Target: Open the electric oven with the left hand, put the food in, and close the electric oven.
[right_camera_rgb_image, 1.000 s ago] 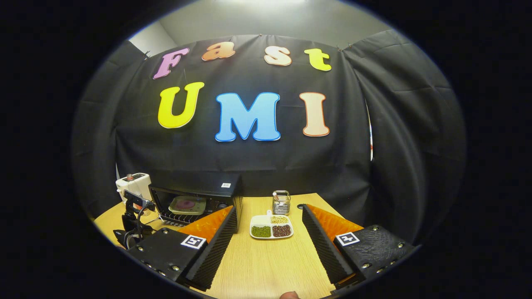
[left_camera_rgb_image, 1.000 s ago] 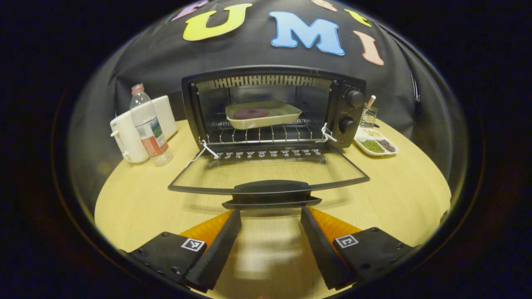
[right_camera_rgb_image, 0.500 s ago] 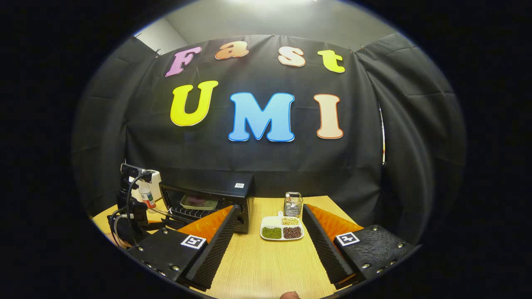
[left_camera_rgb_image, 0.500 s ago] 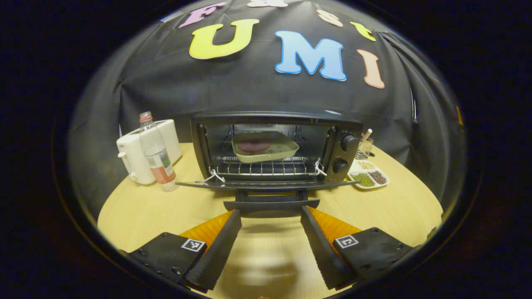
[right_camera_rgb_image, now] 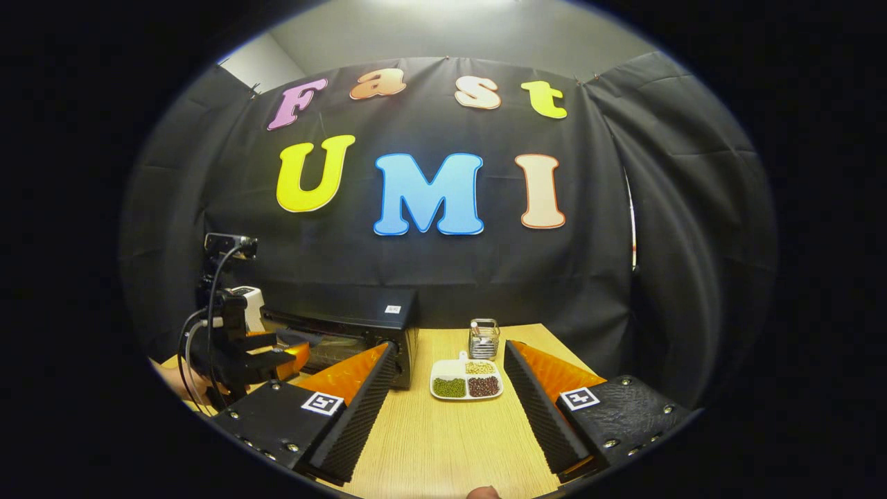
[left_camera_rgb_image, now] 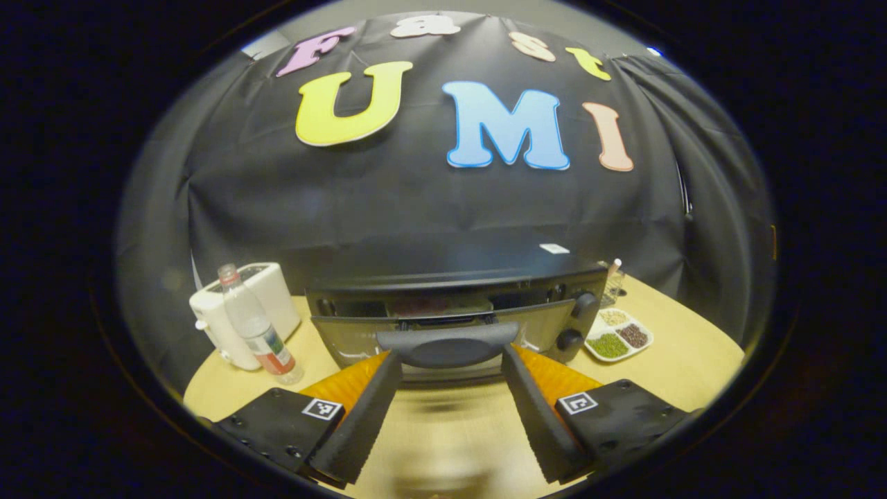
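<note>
Left gripper (left_camera_rgb_image: 449,360) spread wide under oven door handle (left_camera_rgb_image: 447,344), door nearly closed; right gripper (right_camera_rgb_image: 449,400) wide, empty, facing divided bean dish (right_camera_rgb_image: 466,383).

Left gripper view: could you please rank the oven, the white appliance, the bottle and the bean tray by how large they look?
1. Oven, clearly largest.
2. White appliance.
3. Bottle, partly overlapping the appliance, close in extent.
4. Bean tray, smallest.
</note>
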Tool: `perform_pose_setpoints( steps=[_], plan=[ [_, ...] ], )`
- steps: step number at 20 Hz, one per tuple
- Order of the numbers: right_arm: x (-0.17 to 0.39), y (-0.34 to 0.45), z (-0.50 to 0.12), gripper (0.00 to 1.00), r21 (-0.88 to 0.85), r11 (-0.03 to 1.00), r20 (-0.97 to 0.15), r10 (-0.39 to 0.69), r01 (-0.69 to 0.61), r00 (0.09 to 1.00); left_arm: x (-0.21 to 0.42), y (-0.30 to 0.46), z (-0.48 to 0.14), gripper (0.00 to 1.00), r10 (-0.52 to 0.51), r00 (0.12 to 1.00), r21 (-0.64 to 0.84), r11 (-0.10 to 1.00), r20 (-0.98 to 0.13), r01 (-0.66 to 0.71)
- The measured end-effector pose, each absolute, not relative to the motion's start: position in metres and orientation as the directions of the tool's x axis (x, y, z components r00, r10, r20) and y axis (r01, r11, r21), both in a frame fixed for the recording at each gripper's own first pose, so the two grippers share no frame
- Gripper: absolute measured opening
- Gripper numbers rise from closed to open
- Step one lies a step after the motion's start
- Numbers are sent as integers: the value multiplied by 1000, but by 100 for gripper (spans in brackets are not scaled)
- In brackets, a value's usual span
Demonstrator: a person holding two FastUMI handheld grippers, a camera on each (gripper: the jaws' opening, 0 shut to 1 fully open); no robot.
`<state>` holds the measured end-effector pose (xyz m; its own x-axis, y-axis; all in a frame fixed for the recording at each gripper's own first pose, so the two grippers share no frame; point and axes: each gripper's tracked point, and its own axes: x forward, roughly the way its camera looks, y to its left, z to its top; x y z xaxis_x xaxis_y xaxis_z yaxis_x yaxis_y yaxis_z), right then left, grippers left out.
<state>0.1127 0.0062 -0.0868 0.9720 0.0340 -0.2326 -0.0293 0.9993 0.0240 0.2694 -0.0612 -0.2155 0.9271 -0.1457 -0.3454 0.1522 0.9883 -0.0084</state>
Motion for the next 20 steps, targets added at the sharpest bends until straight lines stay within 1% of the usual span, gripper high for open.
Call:
perform_pose_setpoints(
  steps=[2, 4, 7, 10, 11, 13, 16, 20],
  plan=[
    [109, 3, -77, 98, 39, 999, -206, 36, -29, 978, 267, -65, -181, 97, -152, 949, -4, 988, -277, 157],
    [106, -4, -68, 98, 41, 999, -181, 35, -28, 983, 252, -68, -142, 97, -155, 966, 0, 987, -207, 158],
    [96, -14, -48, 98, 41, 998, -132, 47, -42, 990, 216, -71, -88, 100, -143, 983, 1, 990, -118, 144],
    [82, -30, -36, 98, 33, 998, -101, 50, -47, 994, 174, -72, -46, 98, -115, 992, 6, 993, -49, 115],
    [77, -33, -33, 98, 37, 998, -93, 60, -57, 994, 158, -73, -36, 97, -103, 994, -3, 995, -35, 103],
    [66, -34, -24, 98, 49, 995, -70, 86, -83, 994, 129, -73, -20, 98, -80, 997, -37, 996, -20, 79],
    [49, -37, -13, 98, 49, 996, -45, 82, -80, 996, 95, -66, -4, 99, -73, 997, -53, 996, -4, 73],
    [28, -19, -6, 98, 90, 992, -51, 97, -92, 994, 59, -44, 8, 100, -54, 998, -3, 999, 14, 54]
  ],
)
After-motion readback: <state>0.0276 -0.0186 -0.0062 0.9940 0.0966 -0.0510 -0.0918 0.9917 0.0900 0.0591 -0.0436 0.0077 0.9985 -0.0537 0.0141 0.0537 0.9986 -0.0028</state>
